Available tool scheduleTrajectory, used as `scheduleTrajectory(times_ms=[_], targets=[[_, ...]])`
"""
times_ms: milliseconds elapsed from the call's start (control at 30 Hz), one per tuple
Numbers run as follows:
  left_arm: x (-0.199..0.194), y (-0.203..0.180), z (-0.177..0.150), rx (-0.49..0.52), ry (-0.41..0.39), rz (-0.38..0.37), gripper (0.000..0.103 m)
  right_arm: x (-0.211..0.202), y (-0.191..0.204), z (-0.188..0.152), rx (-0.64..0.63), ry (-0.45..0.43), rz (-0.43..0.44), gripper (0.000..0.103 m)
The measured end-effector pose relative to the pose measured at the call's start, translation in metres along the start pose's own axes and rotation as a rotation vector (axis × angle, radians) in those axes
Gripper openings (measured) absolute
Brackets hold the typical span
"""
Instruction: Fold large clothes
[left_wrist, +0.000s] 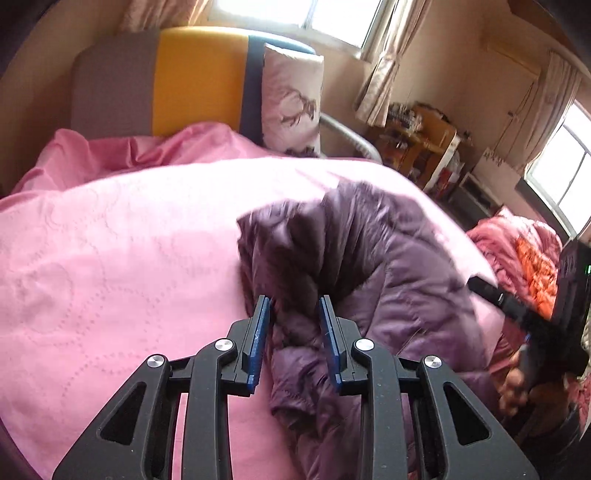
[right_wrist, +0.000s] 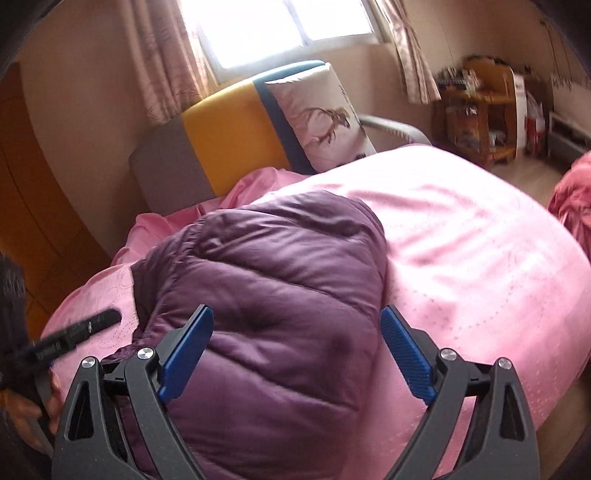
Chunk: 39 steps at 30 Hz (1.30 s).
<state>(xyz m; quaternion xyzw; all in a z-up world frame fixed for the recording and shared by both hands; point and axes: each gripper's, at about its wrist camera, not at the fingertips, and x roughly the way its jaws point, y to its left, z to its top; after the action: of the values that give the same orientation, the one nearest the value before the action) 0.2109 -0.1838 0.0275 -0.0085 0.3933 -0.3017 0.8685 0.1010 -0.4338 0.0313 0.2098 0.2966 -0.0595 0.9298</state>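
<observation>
Left gripper (left_wrist: 295, 306): jaws narrow, with a bunched ridge of the purple puffer jacket (left_wrist: 369, 266) standing between the blue pads; from the left wrist view I cannot tell whether the pads press the cloth or only flank it.
Right gripper (right_wrist: 297, 328): jaws spread wide over the smooth quilted panel of the jacket, pads clear of the fabric, holding nothing.
Jacket, place: on the pink quilted bedspread (left_wrist: 110, 258), toward the near edge of the bed, just under both grippers.
Jacket, shape: already doubled into a thick rounded bundle; the near end is crumpled, the far end is a smooth folded curve.
Jacket, long axis: it seems to run from the grippers away toward the headboard (right_wrist: 221, 129), the rounded fold pointing that way; collar and hem are not told apart.
Step in hand (judgement): settling one fold and taking a new hold for the next.
Doing it well: grip through all layers at the edge, not a surface pinch; keep both hands level so the fold stays square; press the puffy filling flat before letting go, or it may spring open.
Beyond: a deer-print pillow (right_wrist: 321, 114) leans on the headboard, well apart from the jacket.
</observation>
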Motion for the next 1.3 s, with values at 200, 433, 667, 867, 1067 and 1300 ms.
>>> scheduleTrajectory(times_ms=[200,433,667,867,1067,1300], targets=[[0.007,-0.035,0.029,0.038,-0.018,-0.070,0.044,0.018,0.055,-0.021,-0.155,0.019,-0.024,0.091],[0.075,-0.034,0.019,0.015,0.096,-0.037,0.045,0.054,0.074,-0.053,-0.208,0.028,-0.059,0.095],[0.098,-0.012,-0.014,-0.011,0.080,-0.048,0.047,0.075,0.074,-0.084,-0.266,0.004,-0.074,0.095],[0.089,-0.016,-0.017,-0.004,0.055,-0.012,0.047,0.070,0.080,-0.083,-0.268,0.012,-0.104,0.095],[0.044,-0.027,-0.026,0.036,-0.044,0.094,0.066,0.043,0.077,-0.081,-0.235,0.007,-0.113,0.096],[0.012,-0.021,-0.045,0.019,-0.083,0.147,0.072,0.021,0.080,-0.097,-0.195,0.030,-0.152,0.100]])
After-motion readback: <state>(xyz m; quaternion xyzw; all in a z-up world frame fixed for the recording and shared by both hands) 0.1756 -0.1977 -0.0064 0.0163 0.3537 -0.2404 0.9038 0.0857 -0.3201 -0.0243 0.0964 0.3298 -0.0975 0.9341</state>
